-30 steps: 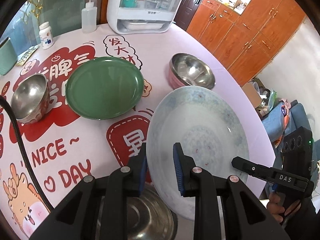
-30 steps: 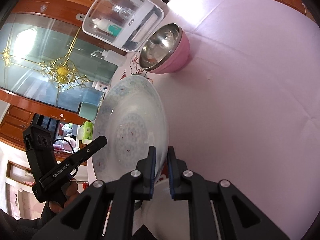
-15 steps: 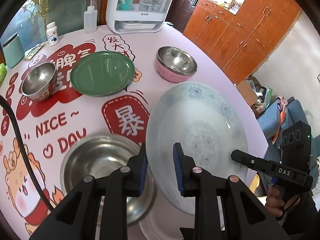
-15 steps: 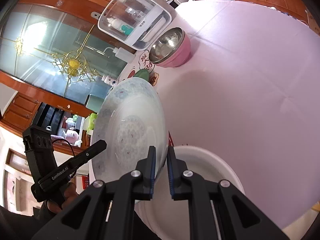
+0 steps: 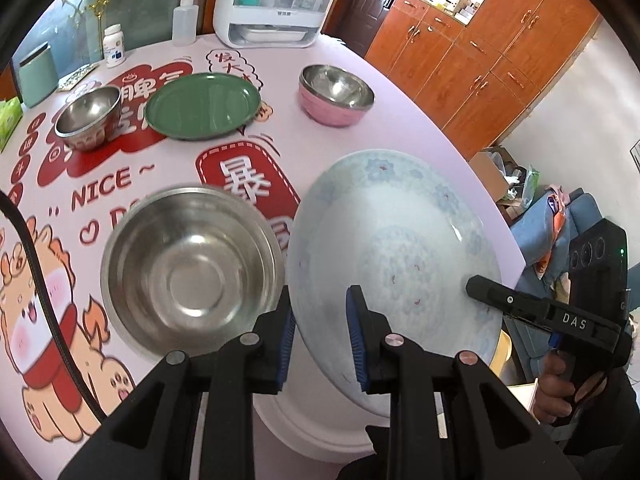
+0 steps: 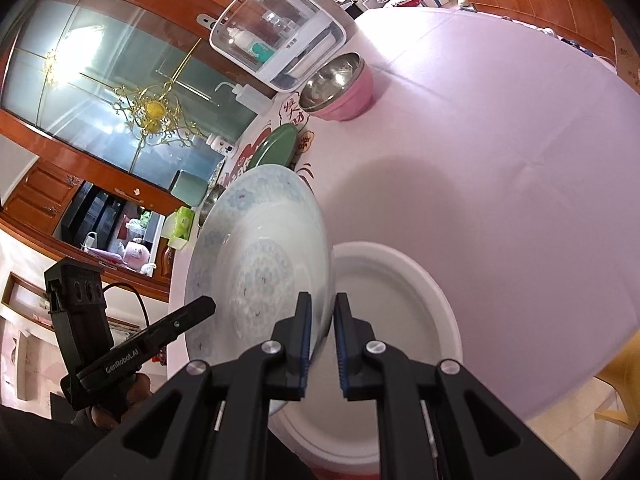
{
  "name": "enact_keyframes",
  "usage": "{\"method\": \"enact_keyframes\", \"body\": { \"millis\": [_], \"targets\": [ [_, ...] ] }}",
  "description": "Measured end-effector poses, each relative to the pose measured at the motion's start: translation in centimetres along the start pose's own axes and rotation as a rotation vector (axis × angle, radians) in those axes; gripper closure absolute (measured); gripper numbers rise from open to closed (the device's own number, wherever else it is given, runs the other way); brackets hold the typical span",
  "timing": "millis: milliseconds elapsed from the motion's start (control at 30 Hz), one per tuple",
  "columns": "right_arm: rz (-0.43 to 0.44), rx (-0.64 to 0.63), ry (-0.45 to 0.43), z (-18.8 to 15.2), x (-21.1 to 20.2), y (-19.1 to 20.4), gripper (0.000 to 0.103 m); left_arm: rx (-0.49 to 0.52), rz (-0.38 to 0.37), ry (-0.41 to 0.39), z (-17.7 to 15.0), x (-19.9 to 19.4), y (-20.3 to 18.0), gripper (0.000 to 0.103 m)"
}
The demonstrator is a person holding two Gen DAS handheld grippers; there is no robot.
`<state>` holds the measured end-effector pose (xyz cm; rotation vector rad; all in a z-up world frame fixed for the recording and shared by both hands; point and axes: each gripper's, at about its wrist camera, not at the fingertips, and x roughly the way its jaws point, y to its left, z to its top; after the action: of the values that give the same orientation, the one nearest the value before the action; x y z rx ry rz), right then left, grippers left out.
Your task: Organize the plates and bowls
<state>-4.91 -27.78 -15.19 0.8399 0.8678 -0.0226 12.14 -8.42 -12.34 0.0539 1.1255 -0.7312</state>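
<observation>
A blue-patterned white plate [image 5: 400, 248] [image 6: 260, 264] is held tilted in the air by both grippers. My left gripper [image 5: 320, 336] is shut on its near rim. My right gripper [image 6: 321, 340] is shut on the opposite rim and also shows in the left wrist view [image 5: 504, 300]. Below the plate a plain white plate [image 6: 392, 320] [image 5: 312, 420] lies on the table's front edge. A large steel bowl [image 5: 192, 272] sits left of it. A green plate [image 5: 202, 104], a small steel bowl [image 5: 88, 116] and a pink bowl [image 5: 336, 94] [image 6: 340, 88] stand farther back.
The round table has a pink cloth with red prints [image 5: 248, 184]. A white dish cabinet [image 5: 276, 4], a squeeze bottle [image 5: 185, 20], a pill bottle [image 5: 114, 46] and a green box [image 5: 38, 76] stand at its far edge. Wooden cupboards [image 5: 480, 52] stand to the right.
Both grippers have lifted the patterned plate up and back toward the front edge. The large steel bowl and the white plate below have come into full view.
</observation>
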Motion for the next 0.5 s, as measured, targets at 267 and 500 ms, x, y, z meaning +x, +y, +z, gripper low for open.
{"method": "enact_keyframes", "body": {
  "millis": [267, 500],
  "targets": [
    [-0.028, -0.012, 0.040, -1.9, -0.6, -0.9, 0.092, -0.006, 0.001, 0.023, -2.4, 0.5, -1.0, 0.080],
    [-0.062, -0.039, 0.087, -3.1, -0.4, -1.6, 0.092, -0.011, 0.006, 0.055, -3.9, 1.5, -1.3, 0.080]
  ]
}}
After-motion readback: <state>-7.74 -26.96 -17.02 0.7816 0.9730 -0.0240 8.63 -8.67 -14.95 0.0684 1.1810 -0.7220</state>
